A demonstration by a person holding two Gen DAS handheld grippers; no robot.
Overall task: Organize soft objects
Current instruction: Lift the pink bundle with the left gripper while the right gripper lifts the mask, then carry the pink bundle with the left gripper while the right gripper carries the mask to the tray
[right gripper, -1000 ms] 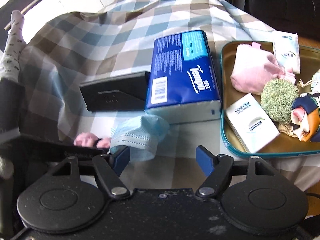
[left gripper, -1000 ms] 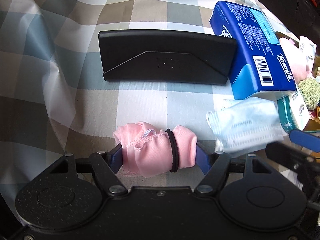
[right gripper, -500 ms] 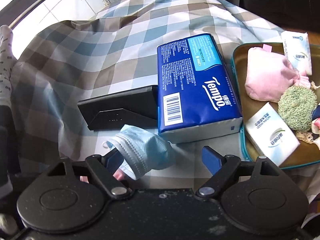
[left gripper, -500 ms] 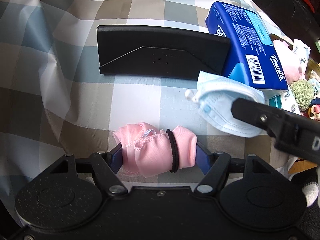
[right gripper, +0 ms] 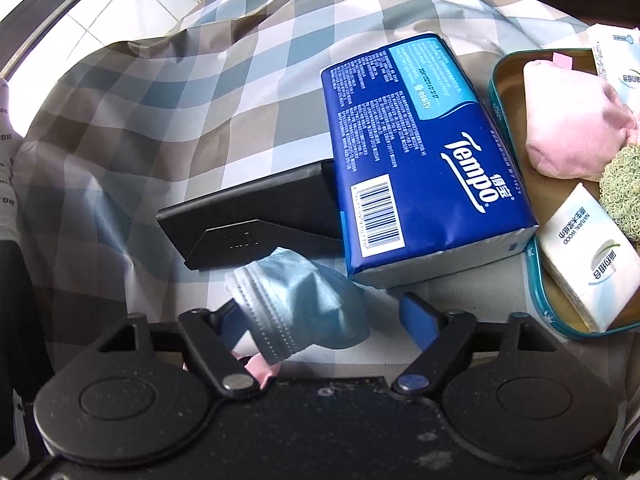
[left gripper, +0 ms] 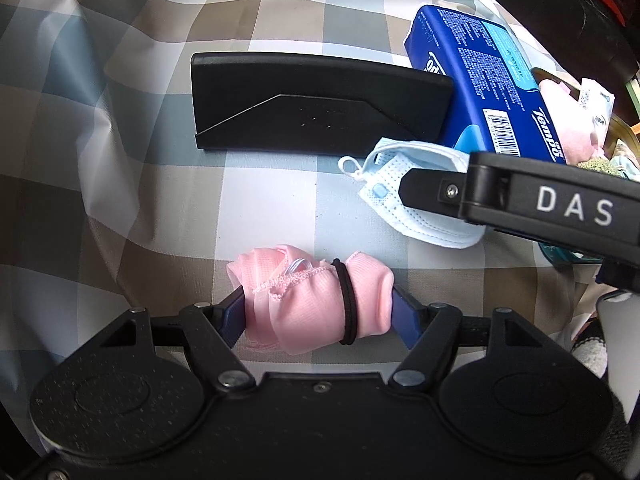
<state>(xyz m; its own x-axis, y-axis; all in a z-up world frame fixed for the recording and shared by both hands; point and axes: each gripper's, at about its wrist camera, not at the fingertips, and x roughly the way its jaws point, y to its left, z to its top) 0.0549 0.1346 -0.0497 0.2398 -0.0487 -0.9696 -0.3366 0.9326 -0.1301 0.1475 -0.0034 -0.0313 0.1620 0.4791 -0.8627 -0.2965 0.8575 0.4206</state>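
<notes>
Checked cloth (left gripper: 120,184): one mask (left gripper: 404,200), one pink roll (left gripper: 316,304)

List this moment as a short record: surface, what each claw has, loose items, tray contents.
surface: checked cloth
left claw: shut on pink cloth roll, a black hair tie around it
right claw: closing, blue face mask between the fingers, resting against the left one, clear of the right one
loose items: black case; blue tissue pack, lying on the case's end
tray: pink pouch, green scrubber, white tissue packet
</notes>
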